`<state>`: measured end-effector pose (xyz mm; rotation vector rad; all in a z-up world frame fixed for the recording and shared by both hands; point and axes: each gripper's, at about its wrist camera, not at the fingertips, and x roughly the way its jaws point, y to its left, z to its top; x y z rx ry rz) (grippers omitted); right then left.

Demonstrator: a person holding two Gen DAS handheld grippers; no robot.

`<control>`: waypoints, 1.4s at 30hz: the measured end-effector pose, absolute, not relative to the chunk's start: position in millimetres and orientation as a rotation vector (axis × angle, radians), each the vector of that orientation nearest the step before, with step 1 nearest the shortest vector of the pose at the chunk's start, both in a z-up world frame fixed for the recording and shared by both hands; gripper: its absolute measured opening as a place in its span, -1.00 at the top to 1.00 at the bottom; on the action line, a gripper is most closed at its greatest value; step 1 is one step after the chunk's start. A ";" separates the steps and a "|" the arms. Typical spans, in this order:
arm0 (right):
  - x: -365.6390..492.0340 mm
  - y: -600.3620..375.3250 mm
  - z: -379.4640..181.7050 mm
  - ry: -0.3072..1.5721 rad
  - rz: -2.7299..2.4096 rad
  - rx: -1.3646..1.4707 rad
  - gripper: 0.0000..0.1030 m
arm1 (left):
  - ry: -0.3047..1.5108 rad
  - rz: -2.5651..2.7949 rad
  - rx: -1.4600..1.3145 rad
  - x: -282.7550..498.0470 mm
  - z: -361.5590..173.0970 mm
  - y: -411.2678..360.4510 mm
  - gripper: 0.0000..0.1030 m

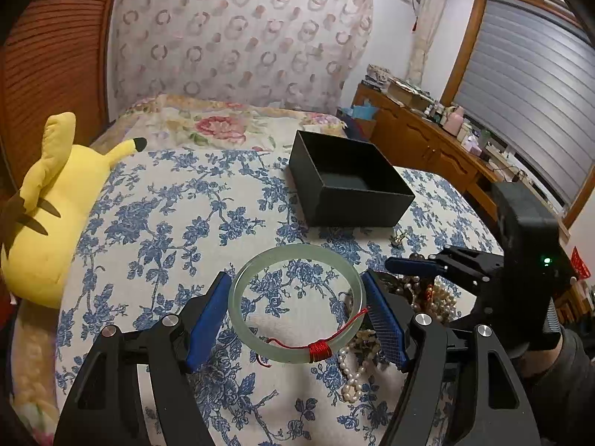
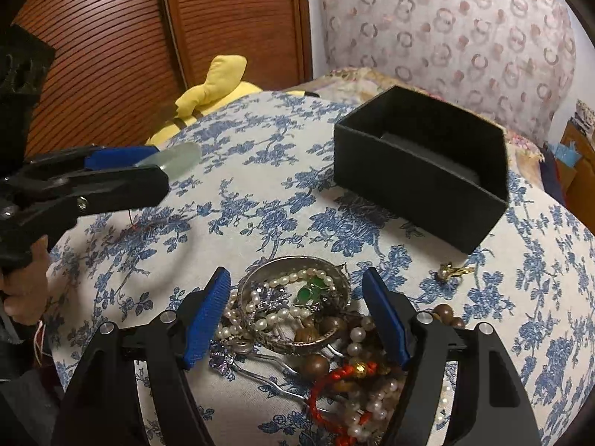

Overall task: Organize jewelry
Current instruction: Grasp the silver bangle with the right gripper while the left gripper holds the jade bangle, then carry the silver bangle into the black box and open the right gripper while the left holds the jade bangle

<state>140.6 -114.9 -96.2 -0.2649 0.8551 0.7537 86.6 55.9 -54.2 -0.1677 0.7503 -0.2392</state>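
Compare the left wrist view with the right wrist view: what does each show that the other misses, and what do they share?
Only the left wrist view shows the whole jade bangle, with its red thread wrapping, gripped across its width by the left gripper, plus the wooden dresser and window blinds.

Only the right wrist view shows the jewelry pile in detail: silver bangle, pearls, green stones, wooden beads, between the open right gripper fingers.

Both show the open black box, the yellow plush toy, the small gold piece and the blue floral cloth.
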 end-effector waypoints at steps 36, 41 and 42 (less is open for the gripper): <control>242.8 -177.7 -38.8 0.654 0.722 -0.190 -0.18 | 0.732 -0.229 -0.080 166.5 -22.9 30.0 -0.33; 257.5 -173.9 -49.9 0.669 0.731 -0.186 -0.19 | 0.750 -0.225 -0.064 182.1 -23.7 22.9 -0.33; 259.7 -174.0 -52.0 0.673 0.735 -0.184 -0.19 | 0.754 -0.225 -0.059 185.6 -23.8 21.6 -0.33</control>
